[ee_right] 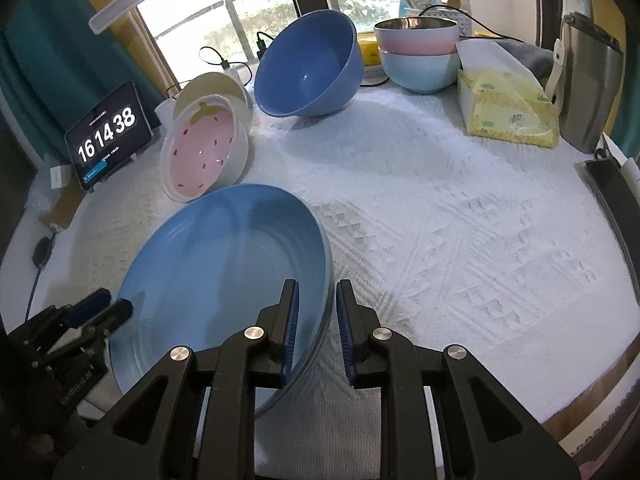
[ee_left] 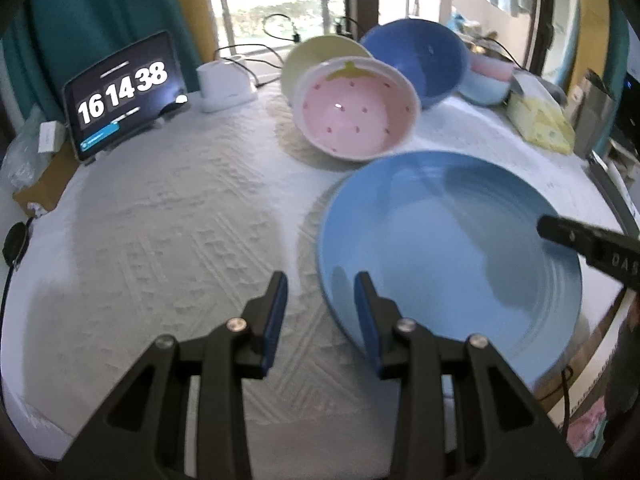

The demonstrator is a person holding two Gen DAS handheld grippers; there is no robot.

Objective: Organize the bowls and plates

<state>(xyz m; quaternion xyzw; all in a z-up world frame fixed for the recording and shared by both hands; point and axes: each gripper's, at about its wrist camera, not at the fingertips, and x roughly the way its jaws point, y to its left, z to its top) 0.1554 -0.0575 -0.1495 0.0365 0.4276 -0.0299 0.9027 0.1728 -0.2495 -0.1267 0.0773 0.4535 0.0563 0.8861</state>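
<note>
A large light-blue plate (ee_left: 440,248) (ee_right: 224,264) hangs tilted just over the white cloth. My right gripper (ee_right: 318,320) is shut on its right rim; one of its fingers (ee_left: 568,236) shows above the plate's inside. My left gripper (ee_left: 320,312) (ee_right: 108,306) is open astride the left rim, with cloth showing between its outer pad and the plate. Behind, a pink strawberry bowl (ee_left: 356,116) (ee_right: 204,152) leans nested in a cream bowl (ee_left: 316,56) (ee_right: 212,84). A dark blue bowl (ee_left: 420,56) (ee_right: 308,68) lies tipped on its side.
A pink bowl (ee_right: 416,44) is stacked in a pale blue one (ee_right: 420,70) at the back. A tissue pack (ee_right: 508,108) and a steel container (ee_right: 592,80) stand back right, a tablet clock (ee_left: 124,92) and white charger (ee_left: 224,84) back left. A dark phone (ee_right: 608,184) lies at the right edge.
</note>
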